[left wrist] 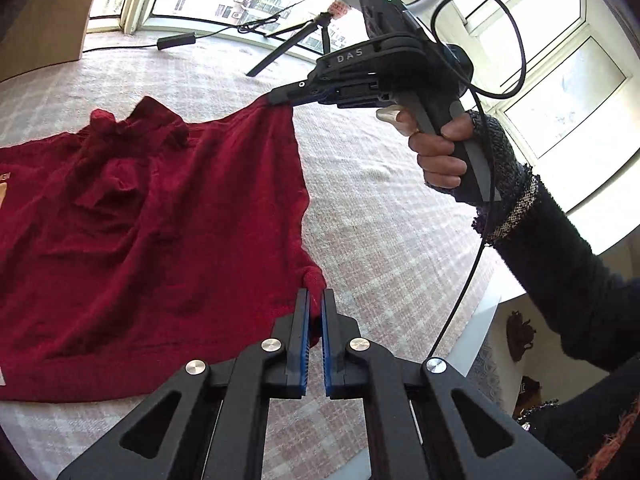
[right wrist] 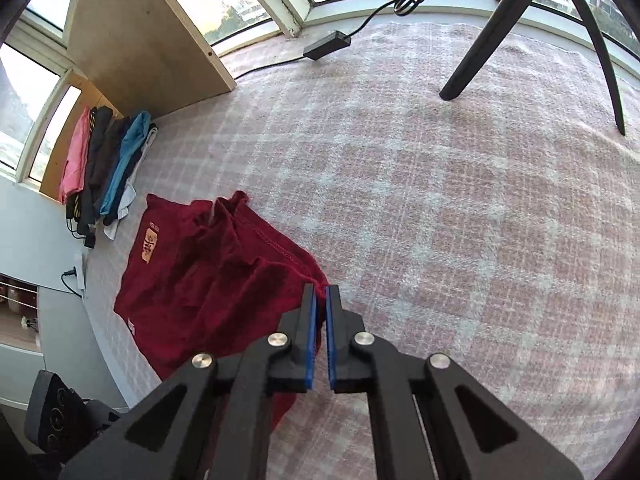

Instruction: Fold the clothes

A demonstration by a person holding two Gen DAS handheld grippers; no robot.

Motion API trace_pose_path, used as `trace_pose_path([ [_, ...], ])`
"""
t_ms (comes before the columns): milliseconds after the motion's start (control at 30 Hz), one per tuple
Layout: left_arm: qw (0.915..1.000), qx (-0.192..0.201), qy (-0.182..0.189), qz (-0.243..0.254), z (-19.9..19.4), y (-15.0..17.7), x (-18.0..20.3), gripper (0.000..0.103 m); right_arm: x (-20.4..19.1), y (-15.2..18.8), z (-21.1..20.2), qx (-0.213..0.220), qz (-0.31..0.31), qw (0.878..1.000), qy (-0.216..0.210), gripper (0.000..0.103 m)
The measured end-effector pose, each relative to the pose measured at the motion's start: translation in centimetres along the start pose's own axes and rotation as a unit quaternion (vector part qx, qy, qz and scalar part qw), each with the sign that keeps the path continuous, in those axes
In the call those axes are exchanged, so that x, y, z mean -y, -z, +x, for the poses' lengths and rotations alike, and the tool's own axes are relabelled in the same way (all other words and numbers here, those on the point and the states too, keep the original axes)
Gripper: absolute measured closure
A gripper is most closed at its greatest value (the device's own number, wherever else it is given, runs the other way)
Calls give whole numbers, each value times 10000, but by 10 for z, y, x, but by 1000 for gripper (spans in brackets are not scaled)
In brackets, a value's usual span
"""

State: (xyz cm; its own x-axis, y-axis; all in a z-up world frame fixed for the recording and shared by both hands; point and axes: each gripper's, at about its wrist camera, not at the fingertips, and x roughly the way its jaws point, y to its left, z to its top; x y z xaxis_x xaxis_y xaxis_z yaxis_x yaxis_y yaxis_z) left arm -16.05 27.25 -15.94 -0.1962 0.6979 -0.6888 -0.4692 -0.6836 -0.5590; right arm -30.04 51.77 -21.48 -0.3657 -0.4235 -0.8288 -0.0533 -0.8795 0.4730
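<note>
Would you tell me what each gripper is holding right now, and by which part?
Both hold the red garment: the left gripper pinches one corner of its edge, the right gripper another corner along the same lifted side.

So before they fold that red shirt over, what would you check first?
1. Left gripper shut on the dark red knit shirt: ok.
2. Right gripper shut on the shirt's other corner: ok.
3. Held edge lifted off the pink checked blanket: ok.
4. Shirt lying smooth: not ok, bunched near the collar.
5. Black tripod leg away from the shirt: ok.
6. Stack of folded clothes apart from the shirt: ok.
</note>
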Motion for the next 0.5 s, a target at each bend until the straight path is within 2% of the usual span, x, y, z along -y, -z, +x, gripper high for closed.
trace_pose_path([
  [100,9994,263,-19,-243,-31,5,-32,99,-44,-18,-11,192,-146,9996,-112,99],
  [200,9973,507,-179,-505,-58,10,-72,99,-101,-42,1,216,-345,9990,-185,99],
  [367,9899,804,-387,-1105,-105,31,-145,99,-197,-65,66,59,-714,9974,-42,99],
  [500,9850,796,-447,-1466,-129,53,-196,99,-249,-69,137,-237,-784,9966,78,99],
])
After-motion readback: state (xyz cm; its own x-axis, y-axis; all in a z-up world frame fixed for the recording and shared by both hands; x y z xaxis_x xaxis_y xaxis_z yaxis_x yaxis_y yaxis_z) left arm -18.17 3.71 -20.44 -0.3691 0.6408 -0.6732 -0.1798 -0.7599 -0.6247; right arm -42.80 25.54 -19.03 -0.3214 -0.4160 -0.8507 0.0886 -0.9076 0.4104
